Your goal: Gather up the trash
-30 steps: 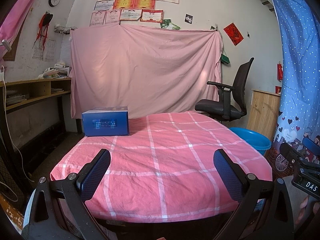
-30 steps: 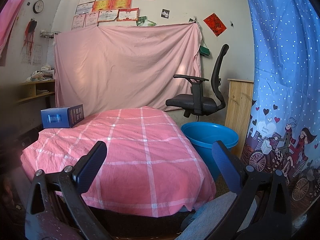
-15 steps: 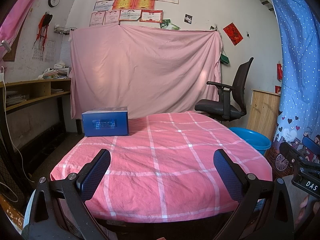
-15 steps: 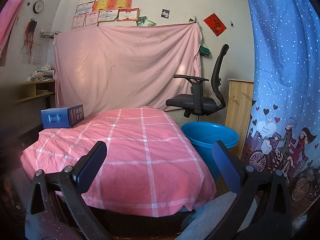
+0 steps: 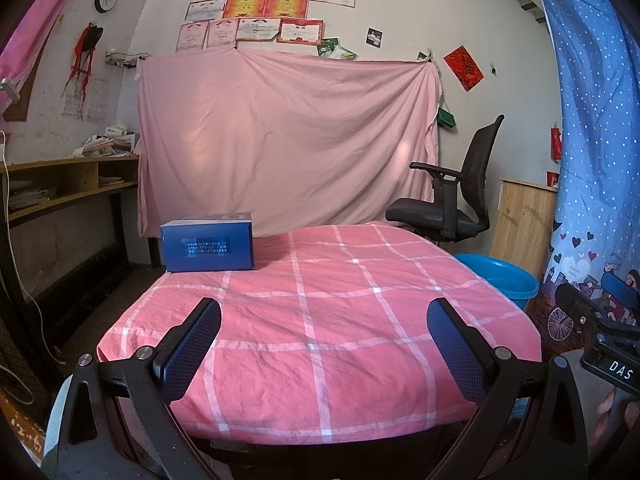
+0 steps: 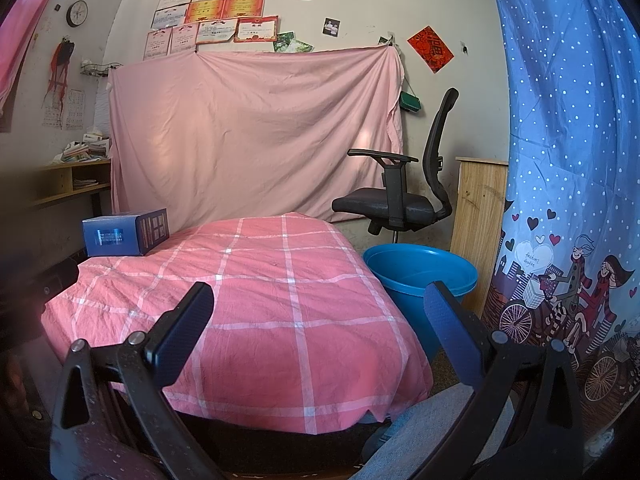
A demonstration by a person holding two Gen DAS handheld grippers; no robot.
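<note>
A dark blue cardboard box (image 5: 208,246) lies at the far left corner of a table covered with a pink checked cloth (image 5: 320,320); the right wrist view shows the same box (image 6: 125,232). A blue plastic basin (image 6: 420,272) stands on the floor to the table's right, also seen as the basin (image 5: 502,278) in the left wrist view. My left gripper (image 5: 323,334) hangs open above the table's near edge, holding nothing. My right gripper (image 6: 318,322) is open too, near the front right corner, far from the box.
A black office chair (image 6: 400,200) stands behind the basin, next to a wooden cabinet (image 6: 478,232). A blue patterned curtain (image 6: 568,160) hangs on the right. A pink sheet (image 5: 280,140) covers the back wall. Wooden shelves (image 5: 60,188) run along the left.
</note>
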